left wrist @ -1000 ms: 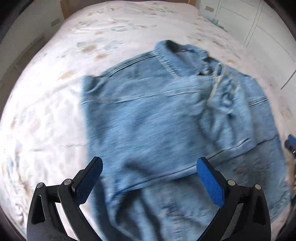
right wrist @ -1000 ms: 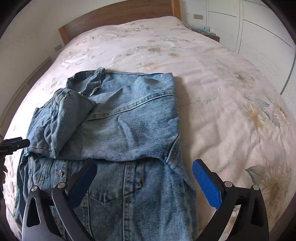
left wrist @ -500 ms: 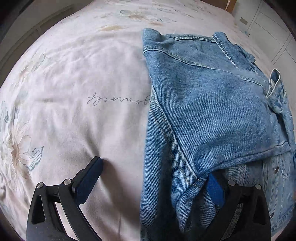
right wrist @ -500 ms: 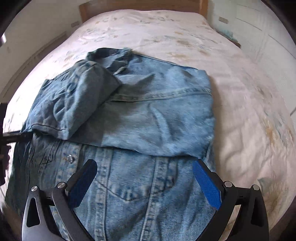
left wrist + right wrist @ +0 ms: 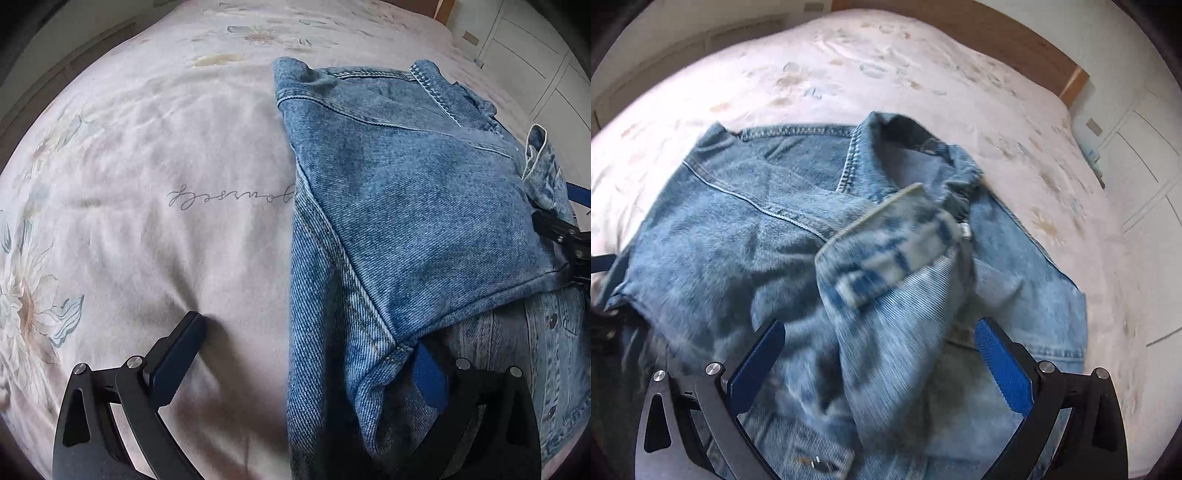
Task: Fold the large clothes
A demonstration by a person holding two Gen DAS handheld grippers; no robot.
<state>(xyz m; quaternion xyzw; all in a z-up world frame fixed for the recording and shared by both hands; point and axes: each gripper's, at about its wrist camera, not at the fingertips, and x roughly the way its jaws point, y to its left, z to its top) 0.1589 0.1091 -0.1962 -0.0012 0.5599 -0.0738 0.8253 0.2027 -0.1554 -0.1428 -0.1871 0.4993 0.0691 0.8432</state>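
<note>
A blue denim jacket (image 5: pixel 417 206) lies folded on a floral bed sheet (image 5: pixel 166 192). In the left wrist view my left gripper (image 5: pixel 303 365) is open and straddles the jacket's side edge: one finger rests on the bare sheet, and the other blue pad (image 5: pixel 428 373) is tucked under the folded layer. In the right wrist view the jacket (image 5: pixel 738 229) shows its collar at the top, with a sleeve and cuff (image 5: pixel 886 254) folded across it. My right gripper (image 5: pixel 881 365) is open low over that sleeve, which runs between its fingers. The view is blurred.
The bed sheet (image 5: pixel 849 66) spreads wide around the jacket. A wooden headboard (image 5: pixel 1015 48) stands at the far end and white wardrobe doors (image 5: pixel 1141 155) line the right side. The right gripper (image 5: pixel 565 229) shows at the left wrist view's right edge.
My left gripper swung from above the jacket to its side edge and slid one finger under the fold. My right gripper moved across the jacket and closer to the folded sleeve.
</note>
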